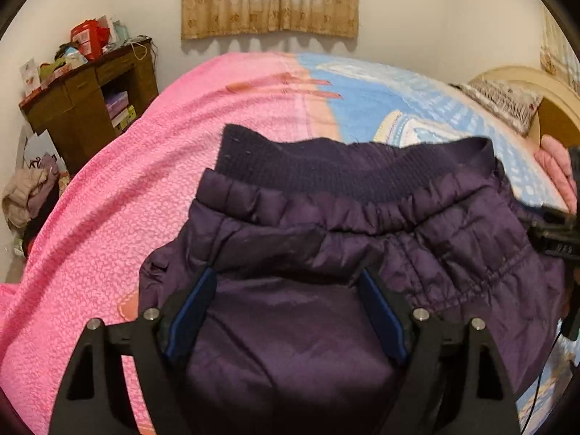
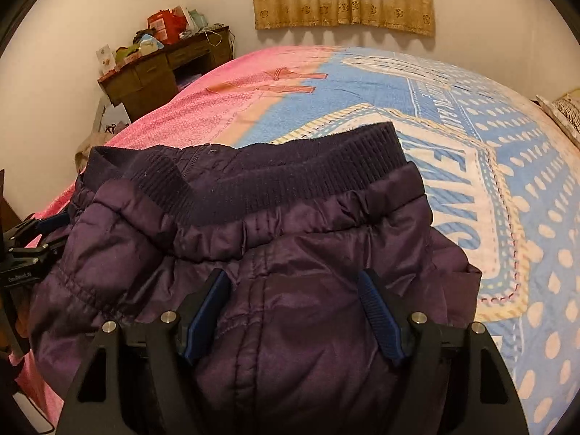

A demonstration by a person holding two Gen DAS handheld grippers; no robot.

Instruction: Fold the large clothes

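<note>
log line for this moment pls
task: fold large clothes | left tool: open, over purple jacket | right tool: open, over same jacket | jacket: on bed, ribbed hem away from cameras

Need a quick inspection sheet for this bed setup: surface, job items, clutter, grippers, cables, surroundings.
Surface: bed cover, pink on one side, blue patterned on the other.
Job's things: purple padded jacket bunched on the cover, ribbed band on its far edge.
Clutter: desk piled with boxes; clothes heap on the floor.
Grippers: left gripper and right gripper both open, fingers spread over the jacket.
Cables: thin black cable near the other gripper.
Surroundings: curtain, pillow, headboard.
</note>
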